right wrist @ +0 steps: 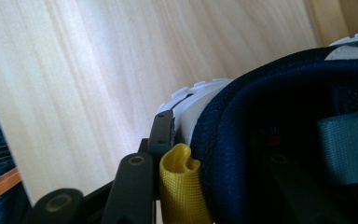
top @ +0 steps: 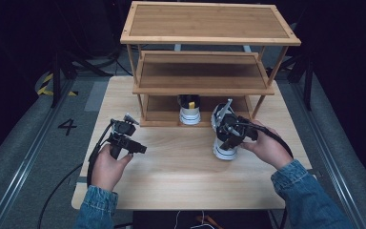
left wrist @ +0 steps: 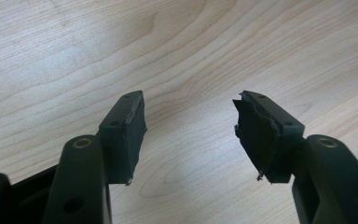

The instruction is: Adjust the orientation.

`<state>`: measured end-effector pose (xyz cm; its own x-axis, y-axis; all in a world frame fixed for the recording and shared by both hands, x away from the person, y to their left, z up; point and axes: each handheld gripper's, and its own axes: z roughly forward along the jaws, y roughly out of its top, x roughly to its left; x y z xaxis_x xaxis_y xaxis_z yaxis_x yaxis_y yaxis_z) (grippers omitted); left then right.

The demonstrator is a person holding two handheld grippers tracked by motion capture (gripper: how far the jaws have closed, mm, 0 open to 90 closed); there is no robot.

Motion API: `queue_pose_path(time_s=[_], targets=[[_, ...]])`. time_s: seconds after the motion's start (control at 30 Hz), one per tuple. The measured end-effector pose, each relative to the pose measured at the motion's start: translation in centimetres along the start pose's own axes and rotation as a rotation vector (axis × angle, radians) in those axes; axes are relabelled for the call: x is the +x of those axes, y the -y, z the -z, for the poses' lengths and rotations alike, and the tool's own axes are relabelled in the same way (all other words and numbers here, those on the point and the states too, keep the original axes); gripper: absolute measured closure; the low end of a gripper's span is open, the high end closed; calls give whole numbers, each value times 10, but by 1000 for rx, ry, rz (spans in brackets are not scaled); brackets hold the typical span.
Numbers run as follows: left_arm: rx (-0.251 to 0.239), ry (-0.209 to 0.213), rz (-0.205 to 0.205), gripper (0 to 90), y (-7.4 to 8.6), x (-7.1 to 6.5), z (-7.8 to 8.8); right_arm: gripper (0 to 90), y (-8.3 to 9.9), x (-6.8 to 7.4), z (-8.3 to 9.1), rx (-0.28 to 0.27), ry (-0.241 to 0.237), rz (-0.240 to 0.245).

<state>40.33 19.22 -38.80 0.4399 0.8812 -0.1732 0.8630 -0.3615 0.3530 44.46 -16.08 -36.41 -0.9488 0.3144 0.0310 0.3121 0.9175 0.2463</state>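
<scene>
Right gripper (top: 226,131): gripped the heel of a sneaker (top: 225,148); in the right gripper view one black jaw pressed the white heel wall from outside, the other sat inside the navy collar
Sneaker: white sole, navy mesh lining, yellow heel loop (right wrist: 181,186) beside the outer jaw; it was on the right half of the table (top: 181,186), just in front of the rack, toe end under the gripper
Right hand (top: 266,148): wrapped the gripper handle from the near right, denim sleeve (top: 305,195) behind it
Left gripper (top: 129,138): released, jaws spread wide with nothing between them; in the left gripper view its pads (left wrist: 129,135) hung over bare wood grain
Left hand (top: 108,167): held the gripper at the near left of the table, well apart from the sneaker
Second sneaker (top: 189,110): stood on the bottom level of the rack, heel toward the camera, yellow loop showing, just left of the held one
Rack (top: 209,36): three wooden shelves at the far edge of the table; the middle and top shelves lay bare
In the way: the middle shelf overhung the bottom level; the rack's right leg (top: 257,106) stood just right of the held sneaker
Writing: the number 4 (top: 67,127) on the grey floor to the left of the table; no brand could be read on either sneaker
</scene>
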Motion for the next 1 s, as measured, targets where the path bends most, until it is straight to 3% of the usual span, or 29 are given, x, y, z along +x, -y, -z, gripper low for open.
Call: queue_pose_path(time_s=[0.37, 0.67, 1.0], targets=[[2, -19, 20, 396, 14, 8, 5, 667, -25, -30, -12, 23, 28, 50], [-21, -33, 95, 393, 33, 23, 13, 660, -38, -54, -21, 5, 36, 41], [-17, -43, 111, 388, 40, 28, 16, 646, -43, -71, -30, -19, 23, 31]])
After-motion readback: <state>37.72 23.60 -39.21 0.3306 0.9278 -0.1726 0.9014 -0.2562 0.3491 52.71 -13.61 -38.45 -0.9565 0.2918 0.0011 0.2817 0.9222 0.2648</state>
